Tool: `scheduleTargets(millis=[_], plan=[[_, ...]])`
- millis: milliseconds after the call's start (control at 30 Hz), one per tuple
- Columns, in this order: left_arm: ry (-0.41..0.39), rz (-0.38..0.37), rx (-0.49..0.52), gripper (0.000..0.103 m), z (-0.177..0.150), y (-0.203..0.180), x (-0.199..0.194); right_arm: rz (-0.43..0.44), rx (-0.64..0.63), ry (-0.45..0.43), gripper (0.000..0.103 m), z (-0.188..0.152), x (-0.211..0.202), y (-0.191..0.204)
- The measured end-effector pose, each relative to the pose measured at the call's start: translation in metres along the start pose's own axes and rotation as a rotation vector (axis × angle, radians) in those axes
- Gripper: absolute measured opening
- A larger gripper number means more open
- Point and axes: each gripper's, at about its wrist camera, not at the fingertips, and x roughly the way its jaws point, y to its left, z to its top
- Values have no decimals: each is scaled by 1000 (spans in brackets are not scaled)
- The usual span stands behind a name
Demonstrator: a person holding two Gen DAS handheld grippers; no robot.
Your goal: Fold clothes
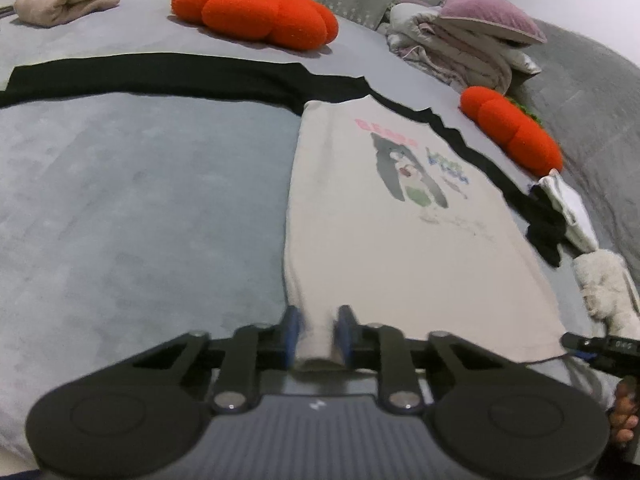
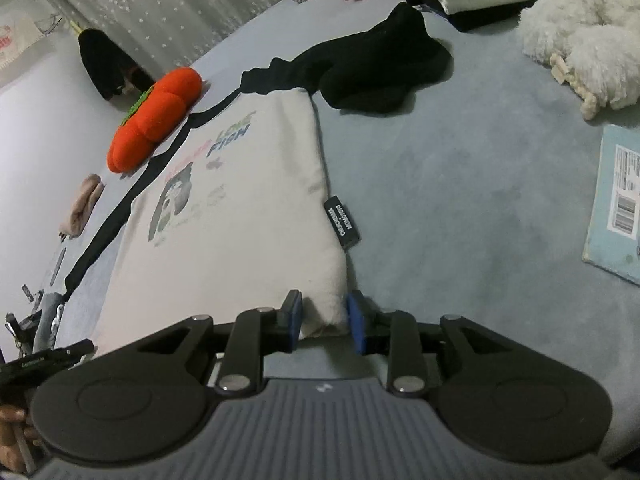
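The cream raglan T-shirt point(image 1: 400, 232) with black sleeves lies print-up on the grey bed point(image 1: 140, 200). Left tool point(image 1: 318, 336) and right tool point(image 2: 324, 320) each pinch a hem corner. Judged a lengthwise fold in hand; next calls for carrying both corners evenly toward the collar

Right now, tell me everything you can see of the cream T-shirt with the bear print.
The cream T-shirt lies flat on the grey-blue bedcover, folded lengthwise into a long panel. It looks like soft cotton, with black sleeves spread out beyond it, a faded bear graphic, pink and blue lettering, and a black side label. The left gripper and right gripper each pinch a near hem corner.
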Motion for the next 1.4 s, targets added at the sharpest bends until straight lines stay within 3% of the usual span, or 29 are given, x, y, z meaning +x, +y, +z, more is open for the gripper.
scheduleTargets(millis=[33, 67, 233, 433, 633, 900, 1100, 1200, 1267, 1300, 1400], plan=[[0, 11, 6, 8, -1, -1, 0, -7, -6, -8, 25, -1, -1, 1], [0, 23, 12, 7, -2, -3, 1, -14, -13, -17, 11, -1, -2, 2], [-57, 21, -33, 6, 1, 3, -19, -40, -41, -64, 11, -4, -9, 7], [-121, -2, -37, 6, 0, 1, -46, 50, -49, -165, 10, -1, -45, 17], [-11, 67, 4, 6, -11, -5, -18, -75, -109, -76, 10, -9, -16, 19], [-55, 100, 25, 6, -13, -8, -29, 0, -149, -147, 10, -10, -40, 33], [-22, 132, 59, 6, -16, -12, -17, -63, -138, -50, 11, -13, -16, 24], [-7, 141, 67, 11, -16, -12, -12, -86, -174, -18, 17, -15, -11, 30], [-9, 140, 52, 33, -16, -9, -14, -107, -193, -11, 18, -16, -9, 32], [-21, 139, 35, 37, -15, -6, -18, -109, -197, -14, 18, -16, -10, 31], [-56, 144, 5, 38, -9, -1, -25, -97, -193, -42, 22, -14, -14, 29]])
